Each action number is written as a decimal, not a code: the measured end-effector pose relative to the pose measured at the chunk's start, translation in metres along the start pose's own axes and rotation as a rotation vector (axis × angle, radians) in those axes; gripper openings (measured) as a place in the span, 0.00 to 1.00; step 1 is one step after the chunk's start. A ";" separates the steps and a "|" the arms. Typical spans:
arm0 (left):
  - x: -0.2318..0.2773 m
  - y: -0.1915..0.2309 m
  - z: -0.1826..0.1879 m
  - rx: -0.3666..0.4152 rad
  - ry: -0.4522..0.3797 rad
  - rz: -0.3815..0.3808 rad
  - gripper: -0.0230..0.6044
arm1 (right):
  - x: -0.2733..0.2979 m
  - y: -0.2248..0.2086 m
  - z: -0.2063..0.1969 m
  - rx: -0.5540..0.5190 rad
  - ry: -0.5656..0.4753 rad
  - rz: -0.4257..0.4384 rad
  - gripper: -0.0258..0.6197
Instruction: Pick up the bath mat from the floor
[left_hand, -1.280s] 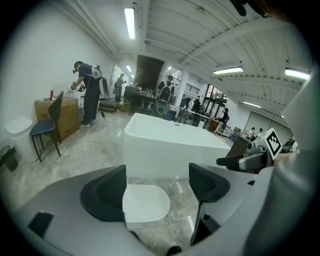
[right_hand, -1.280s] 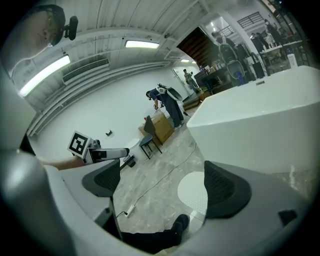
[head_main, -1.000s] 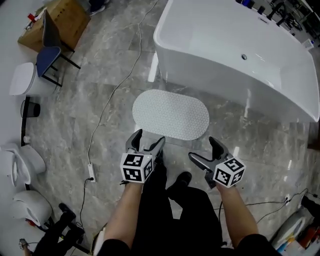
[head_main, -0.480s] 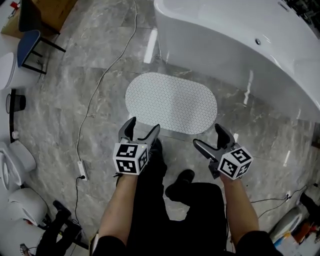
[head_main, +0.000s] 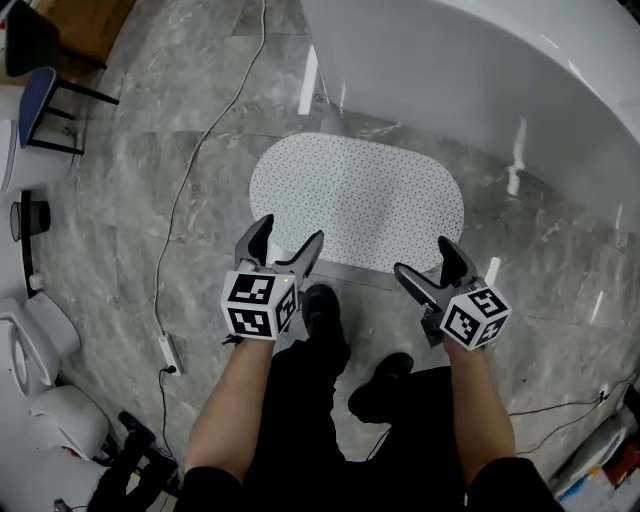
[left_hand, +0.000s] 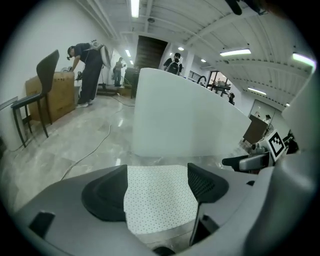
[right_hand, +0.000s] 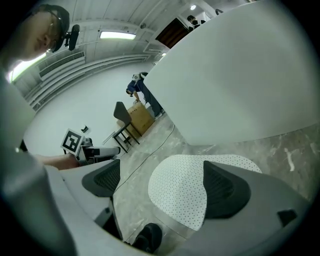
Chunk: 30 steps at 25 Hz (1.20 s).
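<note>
- Bath mat (head_main: 355, 200): white, dotted, oval. It lies flat on the grey marble floor (head_main: 140, 200), just beside the foot of the bathtub (head_main: 480, 80).
- Long axis: runs left to right across the head view, roughly along the tub's side. 1 long edge faces the person.
- Left gripper (head_main: 288, 233): fingers released and spread, nothing between them. Through the gap its own view shows only the mat, ahead and lower.
- Right gripper (head_main: 427, 257): fingers also released and wide, nothing held. The mat's rounded end shows in the gap, partly behind the right-hand finger.
- Key relation: the mat lies forward of and below both pairs of fingers. The left pair lines up with the near-left part of the edge, the right pair with the near-right end. Neither looks clearly closer. No contact is visible, and the height above the floor cannot be read.
- Judgement: the coming move needs the fingers lowered onto that near edge, 1 gripper toward each end.
- 2 black shoes (head_main: 322, 305) stand just behind the edge.
- Containers: the bathtub's inside is not shown.
</note>
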<state>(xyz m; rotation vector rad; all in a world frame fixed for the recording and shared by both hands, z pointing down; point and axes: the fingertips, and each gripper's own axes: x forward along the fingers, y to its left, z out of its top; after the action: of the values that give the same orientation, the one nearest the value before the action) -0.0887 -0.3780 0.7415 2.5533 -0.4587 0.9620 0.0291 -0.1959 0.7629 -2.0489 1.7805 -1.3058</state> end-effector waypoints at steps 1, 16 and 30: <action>0.007 0.005 0.002 0.004 -0.009 -0.004 0.66 | 0.006 -0.006 -0.005 -0.007 -0.003 -0.002 0.85; 0.077 0.053 0.000 0.111 -0.099 0.009 0.66 | 0.060 -0.091 0.027 -0.258 -0.096 -0.022 0.85; 0.130 0.069 -0.040 0.184 -0.085 0.016 0.66 | 0.075 -0.136 0.051 -0.129 -0.099 -0.024 0.85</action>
<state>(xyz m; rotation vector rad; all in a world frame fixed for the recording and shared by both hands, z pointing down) -0.0480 -0.4422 0.8735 2.7685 -0.4337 0.9434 0.1591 -0.2416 0.8506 -2.1664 1.8464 -1.1018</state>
